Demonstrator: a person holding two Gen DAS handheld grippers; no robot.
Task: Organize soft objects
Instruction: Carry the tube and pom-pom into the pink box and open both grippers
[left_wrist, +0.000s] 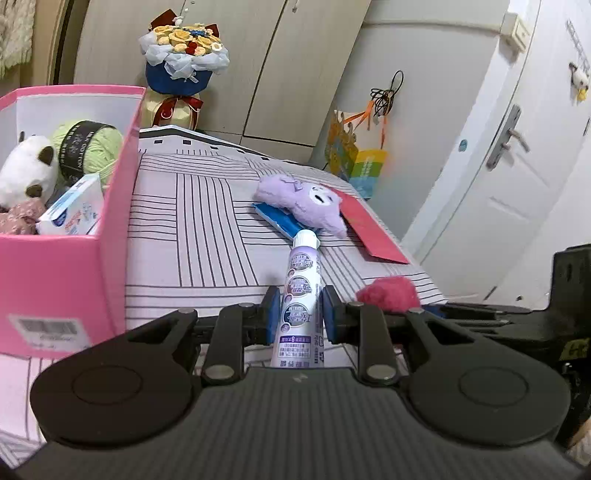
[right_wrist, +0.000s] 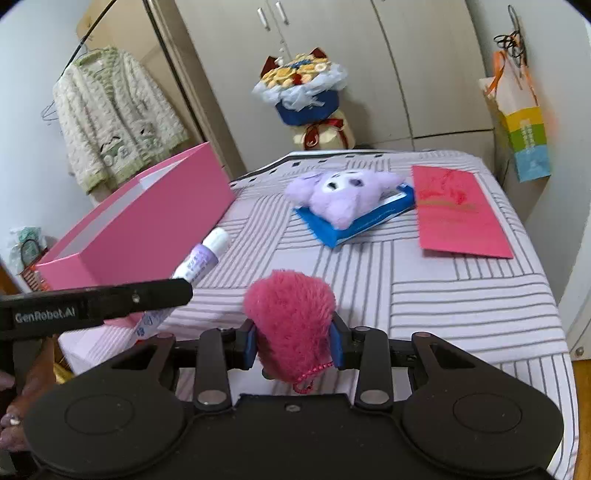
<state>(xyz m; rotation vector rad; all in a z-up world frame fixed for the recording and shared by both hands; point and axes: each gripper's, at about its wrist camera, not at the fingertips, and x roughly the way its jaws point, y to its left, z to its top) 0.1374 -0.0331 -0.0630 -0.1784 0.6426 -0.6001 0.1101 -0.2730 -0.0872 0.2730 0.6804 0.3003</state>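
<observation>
My left fingers (left_wrist: 301, 314) clamp the tube (left_wrist: 302, 291), long axis pointing forward; pink box (left_wrist: 110, 236) lies left, nearer this hand. Right fingers (right_wrist: 293, 341) clamp the pink pompom (right_wrist: 290, 314).

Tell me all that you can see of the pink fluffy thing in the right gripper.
The pink fluffy pompom is a rounded ball of long, soft magenta fur. A short string of small pink beads hangs from its underside. The right gripper is shut on it, the blue pads pressing its two sides, and holds it above the striped bedcover. Nothing else touches it.
</observation>
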